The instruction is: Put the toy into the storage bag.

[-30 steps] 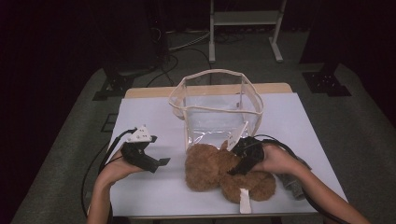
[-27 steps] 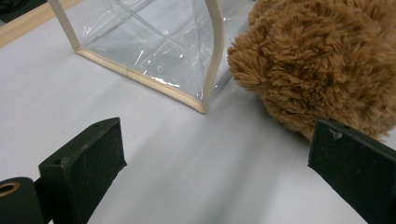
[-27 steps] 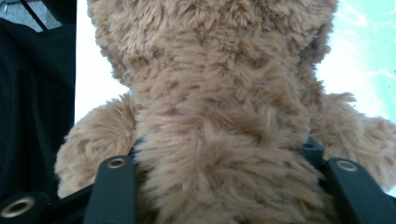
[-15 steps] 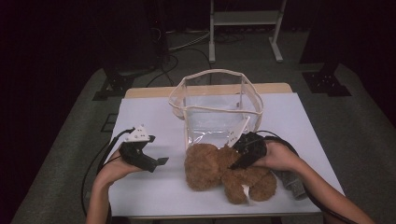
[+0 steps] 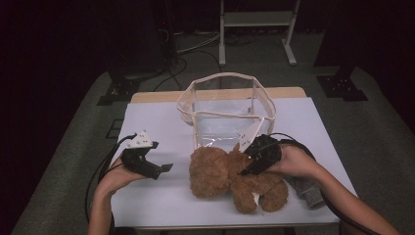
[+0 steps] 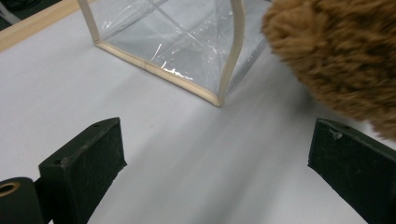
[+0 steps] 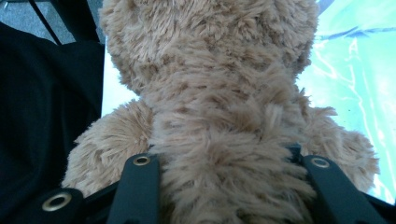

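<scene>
Right gripper view tells me most: my right gripper (image 7: 229, 186) is clenched on the teddy bear (image 7: 219, 93), its two black jaws sunk into the fur either side of the body, having just closed in on it. From the high view, the teddy bear (image 5: 235, 176) lies on the white table (image 5: 161, 122), just in front of the clear bag (image 5: 225, 112), which stands upright with its mouth open. A grey cloth (image 5: 306, 191) sits under my right hand, though I can't quite make out what it is. My left gripper (image 5: 164, 168) hangs released, jaws wide apart, left of the bear and holding nothing.
</scene>
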### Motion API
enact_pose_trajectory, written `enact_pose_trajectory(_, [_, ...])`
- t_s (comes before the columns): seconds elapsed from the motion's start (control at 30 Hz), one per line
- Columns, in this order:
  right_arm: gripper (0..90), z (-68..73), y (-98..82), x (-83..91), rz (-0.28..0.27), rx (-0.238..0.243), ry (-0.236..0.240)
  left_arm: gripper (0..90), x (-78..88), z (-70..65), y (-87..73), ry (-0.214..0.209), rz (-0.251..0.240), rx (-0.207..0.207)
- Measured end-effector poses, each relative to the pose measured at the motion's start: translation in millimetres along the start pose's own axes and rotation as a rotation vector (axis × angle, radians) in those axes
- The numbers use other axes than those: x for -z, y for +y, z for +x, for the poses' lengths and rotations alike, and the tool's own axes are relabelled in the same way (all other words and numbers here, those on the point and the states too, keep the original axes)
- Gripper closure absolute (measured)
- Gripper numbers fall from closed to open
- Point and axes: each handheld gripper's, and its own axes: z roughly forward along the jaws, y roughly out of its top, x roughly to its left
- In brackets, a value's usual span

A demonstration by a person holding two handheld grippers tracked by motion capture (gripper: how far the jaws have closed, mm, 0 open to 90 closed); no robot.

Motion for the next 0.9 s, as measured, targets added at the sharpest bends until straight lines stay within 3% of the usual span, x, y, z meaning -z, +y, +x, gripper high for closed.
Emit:
enact_pose_trajectory(0.37, [60.1, 6.0, 9.6, 26.8, -0.050, 0.008, 0.003, 2.8, -0.3, 3.0, -3.6, 0.002, 0.002, 0.020])
enact_pose_trajectory(0.57, [62.1, 4.8, 12.7, 31.5, -0.067, 0.011, -0.018, 2.8, 1.6, 3.5, -3.7, 0.005, -0.005, 0.017])
enact_pose_trajectory(0.7, [62.2, 7.8, 18.5, 36.6, -0.077, 0.022, -0.005, 2.8, 2.0, 4.6, -4.4, 0.005, -0.001, 0.021])
enact_pose_trajectory(0.9, [62.2, 8.6, 29.5, 55.4, -0.104, 0.030, -0.008, 2.8, 2.6, 5.1, -5.1, 0.006, -0.005, 0.025])
